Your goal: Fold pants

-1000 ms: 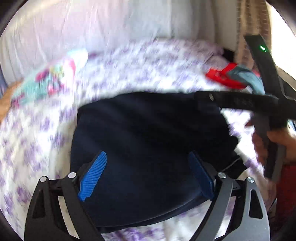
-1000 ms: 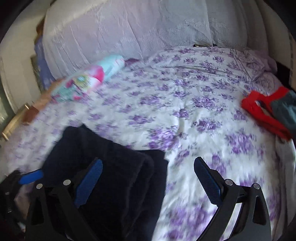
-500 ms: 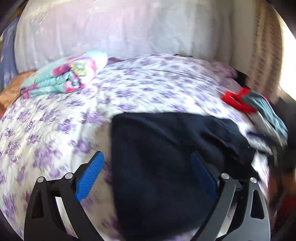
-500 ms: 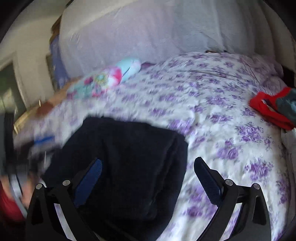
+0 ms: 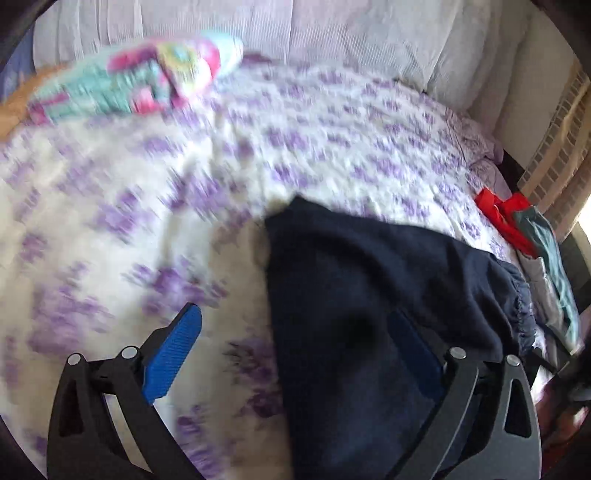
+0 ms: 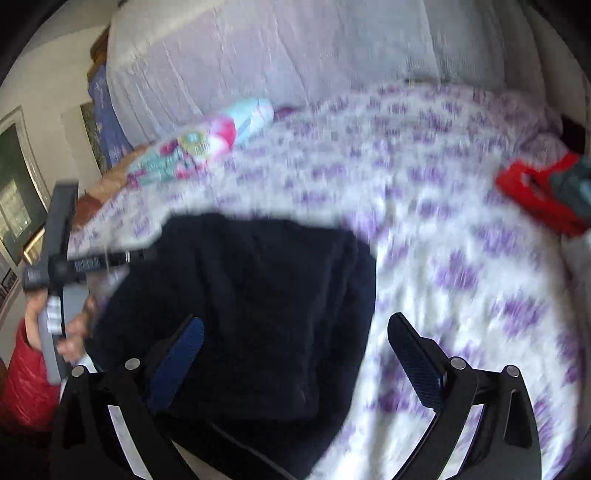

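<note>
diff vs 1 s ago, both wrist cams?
Left gripper swung left: the navy pants went from centred between its jaws to the right side. Right gripper swung toward the pants. Both stay open, holding nothing. Pants still folded on the floral bedspread.

The pants lie folded on the bed, at its near edge. A folded blanket lies on the bed at the far left, next to the headboard that stands behind the bed. A pile of clothes rests at the bed's right edge, well apart from the pants. The left hand-held gripper hangs over the pants' left border; the right hand-held gripper hangs over their right border.
</note>
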Tool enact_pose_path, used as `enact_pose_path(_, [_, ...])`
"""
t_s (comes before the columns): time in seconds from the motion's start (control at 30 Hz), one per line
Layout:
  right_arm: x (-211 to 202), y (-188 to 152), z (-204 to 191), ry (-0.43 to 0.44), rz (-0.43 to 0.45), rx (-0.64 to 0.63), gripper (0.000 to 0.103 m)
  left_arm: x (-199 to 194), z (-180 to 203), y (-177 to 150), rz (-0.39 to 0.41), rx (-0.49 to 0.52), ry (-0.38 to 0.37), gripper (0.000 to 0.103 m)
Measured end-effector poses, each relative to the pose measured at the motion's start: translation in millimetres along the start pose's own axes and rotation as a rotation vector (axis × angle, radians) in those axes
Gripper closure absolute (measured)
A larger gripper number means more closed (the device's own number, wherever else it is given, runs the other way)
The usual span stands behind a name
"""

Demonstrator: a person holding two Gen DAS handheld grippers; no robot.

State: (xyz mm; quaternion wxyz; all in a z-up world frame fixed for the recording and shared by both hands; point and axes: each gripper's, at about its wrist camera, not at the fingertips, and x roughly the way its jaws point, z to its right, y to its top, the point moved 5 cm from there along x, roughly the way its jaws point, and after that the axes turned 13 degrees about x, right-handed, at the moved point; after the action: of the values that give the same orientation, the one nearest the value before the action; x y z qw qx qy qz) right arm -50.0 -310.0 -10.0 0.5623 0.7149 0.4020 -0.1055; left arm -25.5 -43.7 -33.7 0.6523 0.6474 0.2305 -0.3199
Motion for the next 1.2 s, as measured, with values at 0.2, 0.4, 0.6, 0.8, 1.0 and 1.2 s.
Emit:
enact_pose_path(0.2, [22,34,-37,0.016,0.004,-0.039,0.003,-7,-14,27,0.032,0.074,0.172,0.005])
enact_pose_path(0.4, [56,-7,-59,-0.136,-0.015,-0.280,0.003,67,-24,35,-0.104,0.097,0.158,0.004])
enact_pose_path(0.6, [45,-2,-59,-0.107,-0.014,-0.281,0.003,52,-33,25,-0.034,0.012,0.143,0.004])
enact_pose_path(0.8, [11,12,-21,0.008,0.052,-0.107,0.003,23,-31,3,0.016,0.009,0.141,0.005])
enact_pose_path(1.0, [38,2,50,0.070,-0.037,0.195,0.003,-1,-31,-25,0.063,-0.073,0.062,0.005])
enact_pose_path(1.2, [45,-2,55,0.179,-0.092,0.292,0.003,-13,3,-45,0.026,-0.078,-0.080,0.005])
